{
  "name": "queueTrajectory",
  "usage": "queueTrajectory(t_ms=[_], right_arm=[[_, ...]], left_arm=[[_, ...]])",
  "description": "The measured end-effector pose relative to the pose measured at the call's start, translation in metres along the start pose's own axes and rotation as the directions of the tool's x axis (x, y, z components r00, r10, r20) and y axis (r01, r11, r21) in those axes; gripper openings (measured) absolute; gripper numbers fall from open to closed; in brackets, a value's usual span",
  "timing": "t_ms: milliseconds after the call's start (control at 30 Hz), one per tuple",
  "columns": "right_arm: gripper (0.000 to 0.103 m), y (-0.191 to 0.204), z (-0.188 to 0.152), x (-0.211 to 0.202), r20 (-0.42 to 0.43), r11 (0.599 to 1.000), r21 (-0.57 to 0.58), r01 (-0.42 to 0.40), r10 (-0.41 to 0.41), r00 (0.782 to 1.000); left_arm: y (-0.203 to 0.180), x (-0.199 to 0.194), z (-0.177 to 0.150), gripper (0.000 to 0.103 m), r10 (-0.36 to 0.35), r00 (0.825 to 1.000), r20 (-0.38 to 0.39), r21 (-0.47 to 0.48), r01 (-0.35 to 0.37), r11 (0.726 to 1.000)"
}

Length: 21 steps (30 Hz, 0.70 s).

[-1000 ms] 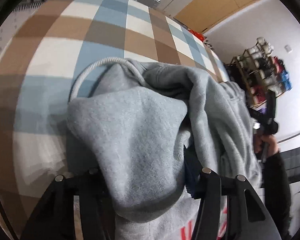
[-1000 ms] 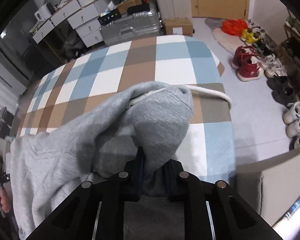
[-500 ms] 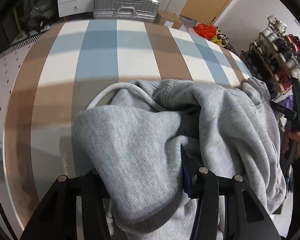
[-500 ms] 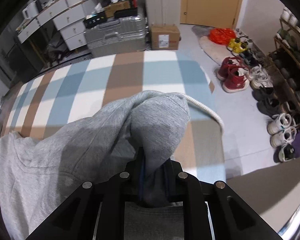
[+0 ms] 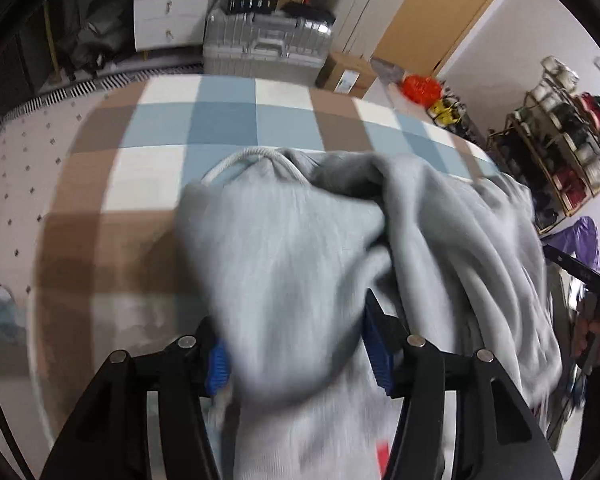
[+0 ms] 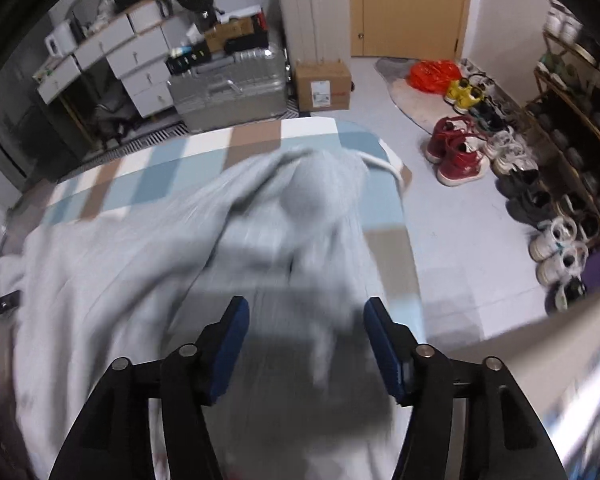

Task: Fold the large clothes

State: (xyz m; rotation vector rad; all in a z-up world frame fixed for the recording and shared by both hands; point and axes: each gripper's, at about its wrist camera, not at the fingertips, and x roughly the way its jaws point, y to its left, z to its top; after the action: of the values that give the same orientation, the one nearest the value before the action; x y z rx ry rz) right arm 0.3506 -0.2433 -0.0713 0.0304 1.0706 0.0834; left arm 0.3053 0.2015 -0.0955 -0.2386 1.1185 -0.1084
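Observation:
A grey hoodie (image 5: 300, 248) with a white drawcord (image 5: 240, 158) lies bunched on a checked blue, brown and white cloth (image 5: 228, 128). My left gripper (image 5: 296, 356) has its jaws spread wide, and the grey fabric drapes loosely between the blue pads (image 5: 374, 348). In the right wrist view the hoodie (image 6: 180, 264) lies spread over the checked surface (image 6: 172, 164). My right gripper (image 6: 306, 340) is open above it, blue pads (image 6: 234, 328) apart, holding nothing. The right view is motion-blurred.
A silver suitcase (image 6: 228, 88), a cardboard box (image 6: 322, 86) and white drawers (image 6: 136, 64) stand beyond the far edge. Shoes (image 6: 458, 156) and a shoe rack (image 6: 580, 128) line the floor at right. The surface's right edge (image 6: 408, 216) drops to the floor.
Both grippers have opened and let go of the hoodie's hood. The fabric has dropped onto the checked surface, and both grippers have pulled back and up.

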Motion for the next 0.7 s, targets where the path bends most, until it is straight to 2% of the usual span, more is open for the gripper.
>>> queueTrajectory(t_ms=[67, 133, 233, 300, 400, 467, 567, 700], right_arm=[[0.080, 0.003, -0.036, -0.040, 0.054, 0.998, 0.028, -0.054, 0.053, 0.997], [0.090, 0.015, -0.064, -0.064, 0.082, 0.994, 0.006, -0.106, 0.105, 0.991], [0.091, 0.043, -0.116, -0.094, 0.089, 0.988, -0.043, -0.151, 0.155, 0.984], [0.092, 0.065, -0.158, -0.109, 0.085, 0.979, -0.080, -0.189, 0.196, 0.977], [0.096, 0.088, -0.214, -0.117, 0.110, 0.969, -0.016, -0.245, 0.245, 0.963], [0.096, 0.107, -0.247, -0.116, 0.067, 0.958, 0.020, -0.286, 0.284, 0.956], [0.096, 0.127, -0.274, -0.122, 0.058, 0.959, -0.006, -0.282, 0.282, 0.958], [0.096, 0.135, -0.296, -0.131, 0.065, 0.967, -0.046, -0.252, 0.255, 0.965]], left_arm=[[-0.002, -0.024, -0.025, 0.052, 0.096, 0.995, 0.028, 0.029, -0.097, 0.995], [-0.002, -0.043, -0.051, 0.052, 0.079, 0.997, 0.019, 0.013, -0.079, 0.997], [-0.014, -0.069, -0.097, 0.052, 0.035, 0.999, 0.002, 0.016, -0.035, 0.999], [-0.027, -0.082, -0.124, 0.053, 0.046, 0.999, -0.002, 0.050, -0.046, 0.998], [-0.054, -0.093, -0.168, 0.059, 0.065, 0.998, -0.016, 0.148, -0.062, 0.987], [-0.072, -0.093, -0.195, 0.061, 0.070, 0.997, -0.035, 0.203, -0.062, 0.977], [-0.080, -0.095, -0.224, 0.061, 0.105, 0.994, -0.040, 0.237, -0.093, 0.967], [-0.084, -0.101, -0.255, 0.061, 0.105, 0.993, -0.051, 0.249, -0.089, 0.964]])
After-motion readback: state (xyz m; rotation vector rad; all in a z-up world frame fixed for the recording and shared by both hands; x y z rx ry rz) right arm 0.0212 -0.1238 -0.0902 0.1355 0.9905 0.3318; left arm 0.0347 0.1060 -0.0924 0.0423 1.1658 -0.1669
